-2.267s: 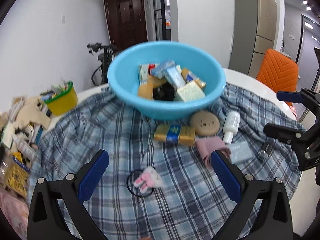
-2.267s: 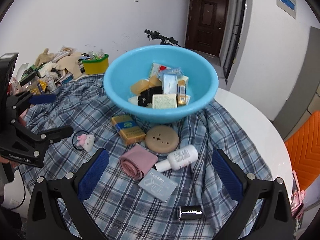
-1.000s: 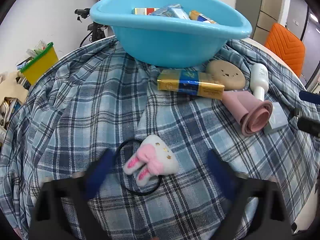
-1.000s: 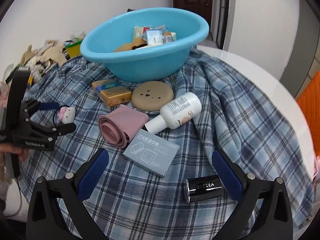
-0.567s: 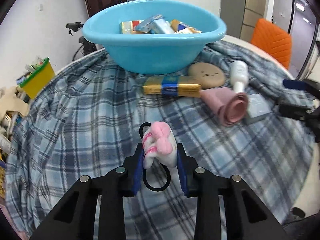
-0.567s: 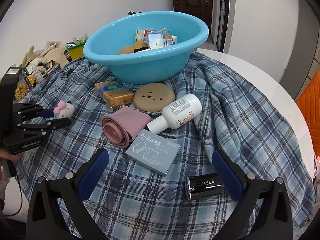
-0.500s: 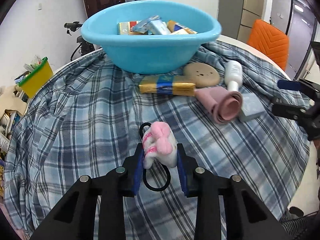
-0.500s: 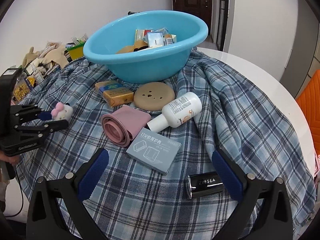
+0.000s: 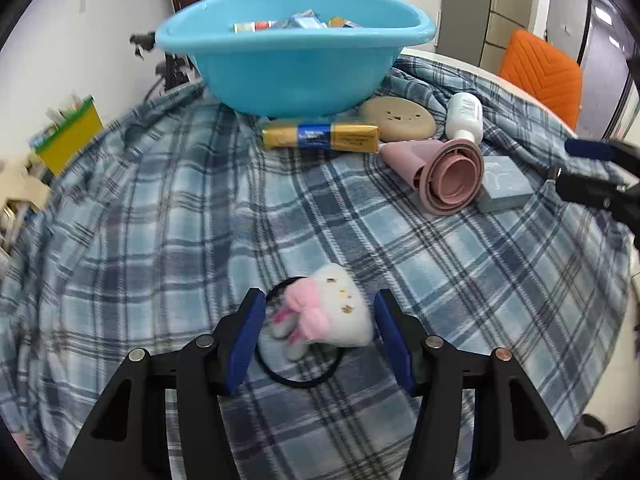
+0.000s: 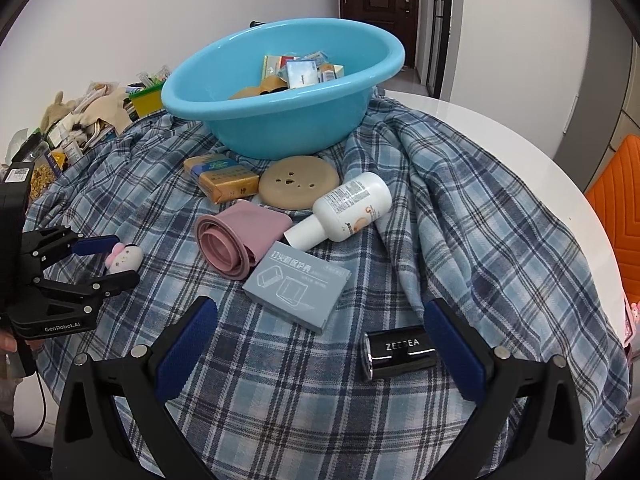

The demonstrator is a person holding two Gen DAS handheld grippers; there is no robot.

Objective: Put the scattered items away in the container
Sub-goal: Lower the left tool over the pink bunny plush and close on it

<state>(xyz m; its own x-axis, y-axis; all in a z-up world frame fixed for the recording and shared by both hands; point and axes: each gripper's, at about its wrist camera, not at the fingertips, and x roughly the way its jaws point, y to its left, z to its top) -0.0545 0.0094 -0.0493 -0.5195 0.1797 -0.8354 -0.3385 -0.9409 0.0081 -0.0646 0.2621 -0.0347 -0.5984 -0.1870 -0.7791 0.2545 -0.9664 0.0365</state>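
Plaid cloth (image 10: 472, 216) spread over the table. Blue basin (image 10: 280, 116) at the far side, part filled with small packets. Left gripper (image 9: 316, 334) low at the near left, jaws opening, plush bunny hair tie (image 9: 326, 316) between the pads but not pressed. Right gripper (image 10: 316, 344) spread wide and empty above a grey box (image 10: 298, 280) and a black tube (image 10: 400, 350).

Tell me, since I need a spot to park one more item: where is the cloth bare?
Bare plaid cloth left of the gold box, between basin and bunny hair tie. Also right of the white bottle. Crowded below the basin: pink roll, grey box.
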